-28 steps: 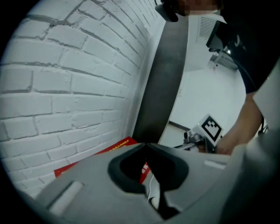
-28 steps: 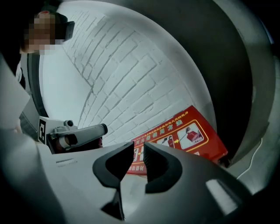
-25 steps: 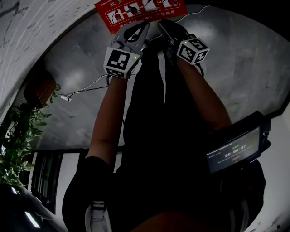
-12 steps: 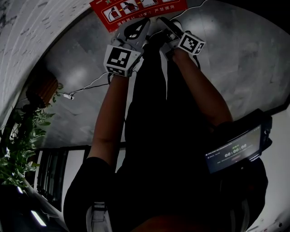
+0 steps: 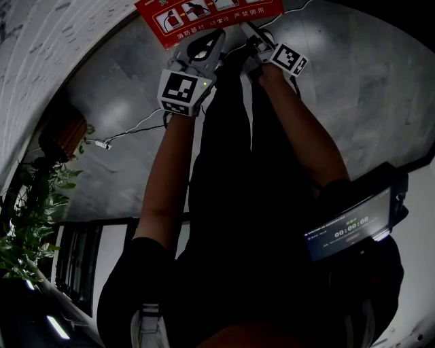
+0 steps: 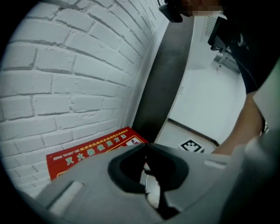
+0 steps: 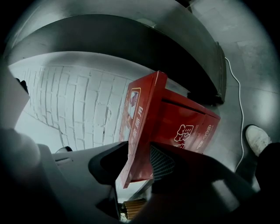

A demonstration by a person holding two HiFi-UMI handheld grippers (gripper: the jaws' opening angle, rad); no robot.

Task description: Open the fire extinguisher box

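Observation:
The red fire extinguisher box (image 5: 204, 12) sits against the white brick wall at the top of the head view. In the right gripper view its lid (image 7: 142, 127) stands lifted on edge above the box body (image 7: 188, 127). My right gripper (image 7: 138, 159) straddles the lid's lower edge. Its jaws are opening: the meshed pad (image 7: 162, 164) lies close to the lid, and a gap shows on the other side. My left gripper (image 6: 145, 145) is shut with nothing in it, and it hovers over the box's printed top (image 6: 94, 148). Both grippers, left (image 5: 216, 39) and right (image 5: 253, 42), reach to the box.
White brick wall (image 6: 65, 78) stands behind the box, with a dark pillar (image 6: 164, 78) beside it. A cable (image 5: 129, 132) runs over the grey floor. A leafy plant (image 5: 30, 204) stands at the left. A small screen (image 5: 350, 228) hangs at the person's right side. A shoe (image 7: 257, 139) is near the box.
My right gripper has moved farther toward the box and its marker cube sits higher in the head view. The left gripper has barely shifted.

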